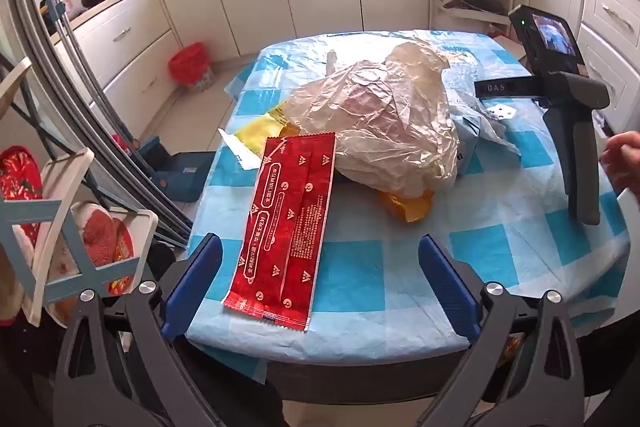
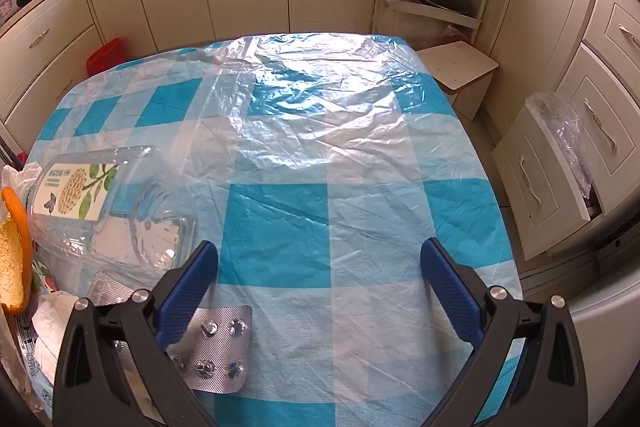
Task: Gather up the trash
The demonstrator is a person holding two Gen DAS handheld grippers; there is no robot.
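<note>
Clearly, both grippers are held open and empty: the left gripper (image 1: pixel 320 283) above the near end of a red wrapper (image 1: pixel 286 223) lying flat on the table (image 1: pixel 500 259), the right gripper (image 2: pixel 320 291) beside a foil blister pack (image 2: pixel 218 347). The wrapper is judged light, thin and slippery; its overhanging near edge is best pinched.

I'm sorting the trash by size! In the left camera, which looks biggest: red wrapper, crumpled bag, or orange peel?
1. Crumpled bag, biggest.
2. Red wrapper; it lies nearer the camera, so that boosts it.
3. Orange peel, smallest, partly hidden under the bag.
</note>
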